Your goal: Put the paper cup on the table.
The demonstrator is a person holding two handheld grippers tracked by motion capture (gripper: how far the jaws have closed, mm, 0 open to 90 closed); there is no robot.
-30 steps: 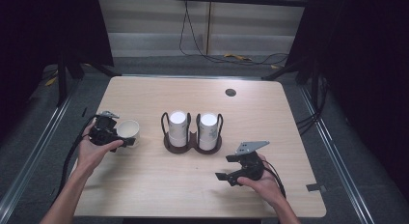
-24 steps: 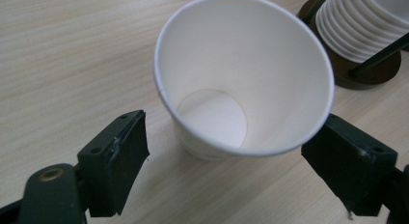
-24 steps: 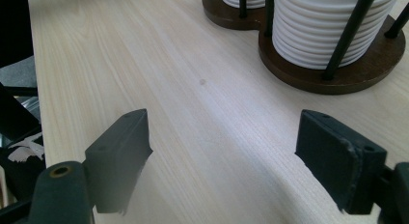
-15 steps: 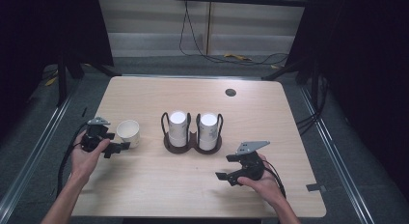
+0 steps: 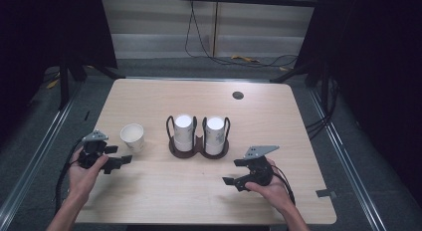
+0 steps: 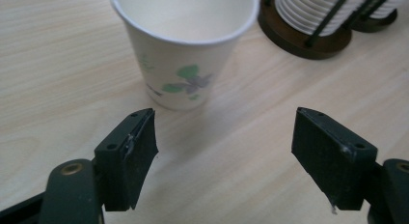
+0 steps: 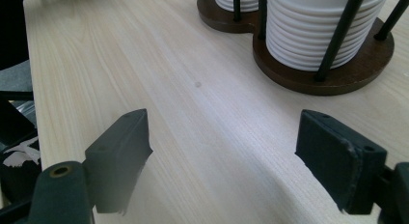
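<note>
A white paper cup (image 5: pixel 133 136) with a flower print stands upright on the wooden table (image 5: pixel 169 196), left of the cup holder. My left gripper (image 5: pixel 119 155) hovers just short of it, toward the near left, open with nothing between its jaws. In the left gripper view the cup (image 6: pixel 185 50) stands a little beyond the tips of the open left gripper (image 6: pixel 224 151). The dark wooden holder (image 5: pixel 199 147) carries two stacks of white cups (image 5: pixel 183 129). My right gripper (image 5: pixel 235 172) rests near the front right, open and empty; the right gripper (image 7: pixel 222 156) faces the holder (image 7: pixel 337 77).
A round grommet (image 5: pixel 238 95) sits in the far part of the tabletop. Cables (image 5: pixel 259 60) lie on the floor behind the table. A piece of tape (image 5: pixel 323 193) marks the table's right near edge. Bare wood spans the front middle.
The left gripper has backed away from the paper cup toward the near left, and the cup stays standing where it was. The right gripper has not moved.
</note>
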